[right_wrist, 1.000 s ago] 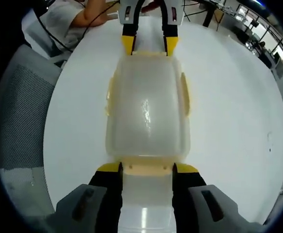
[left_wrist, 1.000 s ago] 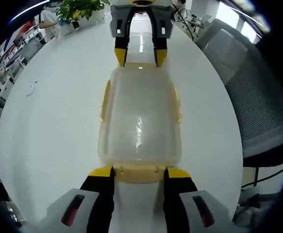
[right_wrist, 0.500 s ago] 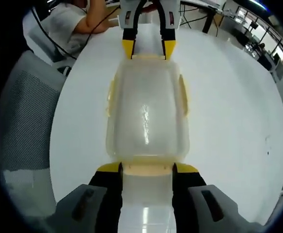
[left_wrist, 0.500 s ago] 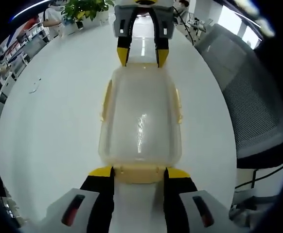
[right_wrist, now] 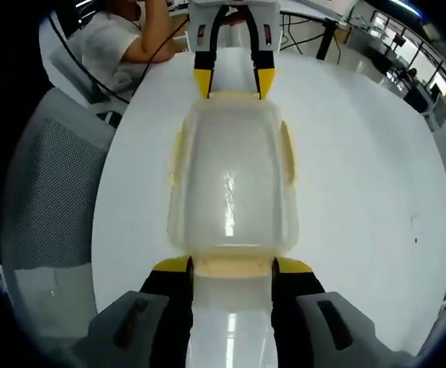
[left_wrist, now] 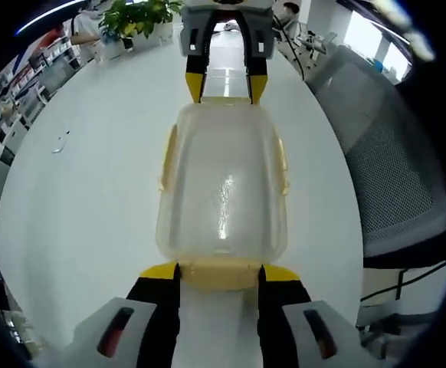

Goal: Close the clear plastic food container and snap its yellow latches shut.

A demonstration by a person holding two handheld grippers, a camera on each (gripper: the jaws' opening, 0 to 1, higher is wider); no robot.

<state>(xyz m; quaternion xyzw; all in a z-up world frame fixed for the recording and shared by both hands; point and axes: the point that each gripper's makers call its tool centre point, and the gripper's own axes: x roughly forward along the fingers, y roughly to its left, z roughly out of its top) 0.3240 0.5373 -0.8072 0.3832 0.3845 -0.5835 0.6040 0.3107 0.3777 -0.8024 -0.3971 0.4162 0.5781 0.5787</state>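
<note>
Left gripper view: left gripper was spread wide at the near end latch of the lidded container on the white table. Right gripper view: right gripper spread wide at the opposite latch, left gripper facing it.

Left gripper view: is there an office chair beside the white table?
Yes, a grey mesh office chair stands at the edge of the white table, right of the container.

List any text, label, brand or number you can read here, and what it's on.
None readable: the clear container, its yellow latches, the white table and both grippers, left and right, bear no legible text. The background shelves are too blurred to read.
</note>
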